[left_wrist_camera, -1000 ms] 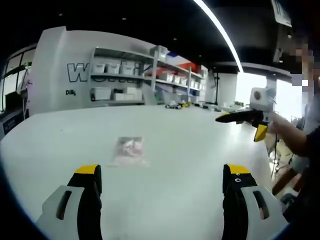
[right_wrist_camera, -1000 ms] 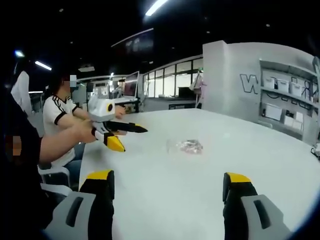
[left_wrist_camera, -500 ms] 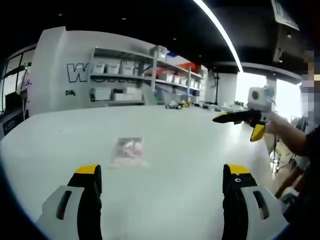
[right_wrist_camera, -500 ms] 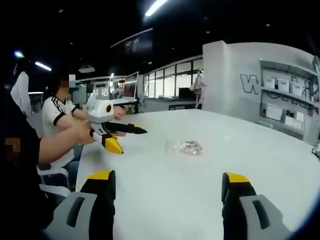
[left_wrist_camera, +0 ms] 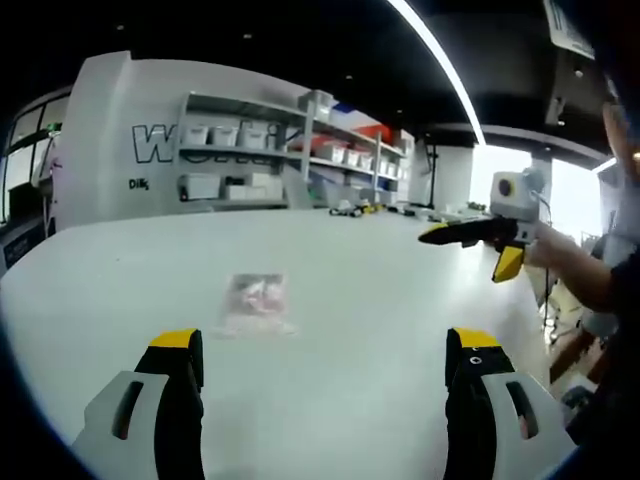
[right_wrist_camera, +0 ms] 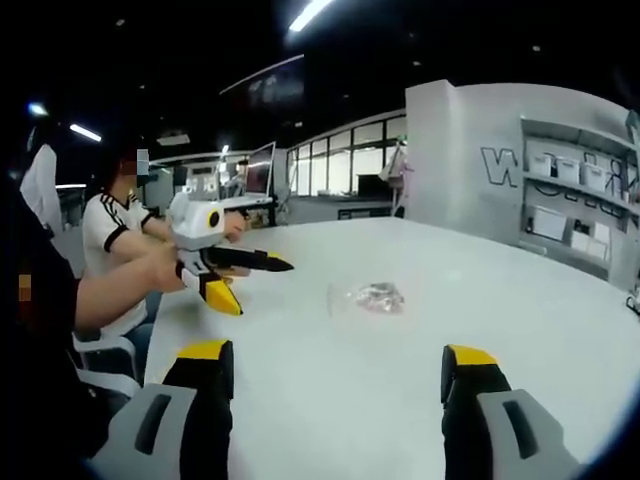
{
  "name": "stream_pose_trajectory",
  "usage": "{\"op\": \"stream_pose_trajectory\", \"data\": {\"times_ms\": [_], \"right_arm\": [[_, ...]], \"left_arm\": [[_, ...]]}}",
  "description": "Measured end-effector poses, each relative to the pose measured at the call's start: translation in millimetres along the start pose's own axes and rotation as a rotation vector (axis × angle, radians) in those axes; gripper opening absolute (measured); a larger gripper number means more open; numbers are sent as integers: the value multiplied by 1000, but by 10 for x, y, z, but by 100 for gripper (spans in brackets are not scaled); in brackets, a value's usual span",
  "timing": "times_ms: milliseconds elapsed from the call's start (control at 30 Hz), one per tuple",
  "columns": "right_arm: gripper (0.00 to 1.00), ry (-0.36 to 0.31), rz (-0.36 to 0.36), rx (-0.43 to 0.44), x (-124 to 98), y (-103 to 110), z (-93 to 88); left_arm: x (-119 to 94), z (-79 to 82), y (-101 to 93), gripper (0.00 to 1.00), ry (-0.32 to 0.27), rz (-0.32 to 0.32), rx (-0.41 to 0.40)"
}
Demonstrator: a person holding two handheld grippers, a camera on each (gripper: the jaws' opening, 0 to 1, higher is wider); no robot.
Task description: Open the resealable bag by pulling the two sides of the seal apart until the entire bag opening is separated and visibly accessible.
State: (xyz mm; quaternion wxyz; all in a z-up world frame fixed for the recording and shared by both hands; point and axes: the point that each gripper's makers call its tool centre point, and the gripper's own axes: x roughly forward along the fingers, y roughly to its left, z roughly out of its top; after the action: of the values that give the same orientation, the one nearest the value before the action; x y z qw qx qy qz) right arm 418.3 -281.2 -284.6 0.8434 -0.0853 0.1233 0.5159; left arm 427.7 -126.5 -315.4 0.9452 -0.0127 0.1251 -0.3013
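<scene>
**Bag lies flat on a white table, both grippers held above it**

A wide white table (left_wrist_camera: pixel 380 300) fills a workshop with dark ceilings and strip lights. Behind the far edge stands a white wall with large lettering and shelves (left_wrist_camera: pixel 250 165) carrying white bins.

In the left gripper view, the left gripper (left_wrist_camera: pixel 325 350) rises from the bottom with its two yellow-tipped jaws spread wide and nothing between them. The bag (left_wrist_camera: pixel 258 302), a small clear resealable pouch with pinkish contents, lies flat on the tabletop ahead of the left jaw, well away from every edge and untouched. Its seal is too small to tell whether it is pressed together or parted.

To the right, near the table's right edge, the right gripper (left_wrist_camera: pixel 440 235) is held in the air by a hand (left_wrist_camera: pixel 548 252). Its dark jaws point left and lie close together, with nothing between them.

In the right gripper view, the right gripper (right_wrist_camera: pixel 335 365) shows its own jaws set wide apart and bare. The bag (right_wrist_camera: pixel 368 297) lies ahead on the tabletop. At the left, the left gripper (right_wrist_camera: pixel 275 264) hovers over the table's near-left edge, held by a hand (right_wrist_camera: pixel 165 268). A seated person in a white shirt (right_wrist_camera: pixel 108 235) is beyond it.
</scene>
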Motion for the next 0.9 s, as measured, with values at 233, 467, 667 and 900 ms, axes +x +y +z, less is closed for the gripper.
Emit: {"op": "stream_pose_trajectory", "data": {"times_ms": [233,467,667,900], "right_arm": [[85,-3,-2,-1,29,-18,3],[84,-3,0,3,73,-43,7],[83,-3,4,7,109,-55,4],[82,3,8,8,151,-86,-18]], "left_arm": [[20,17,6,100,-3,-1,0],[29,14,22,100,-2,2,-2],[60,-14,13,100,3,-1,-4],[76,-16,26,100,1,0,-10]]}}
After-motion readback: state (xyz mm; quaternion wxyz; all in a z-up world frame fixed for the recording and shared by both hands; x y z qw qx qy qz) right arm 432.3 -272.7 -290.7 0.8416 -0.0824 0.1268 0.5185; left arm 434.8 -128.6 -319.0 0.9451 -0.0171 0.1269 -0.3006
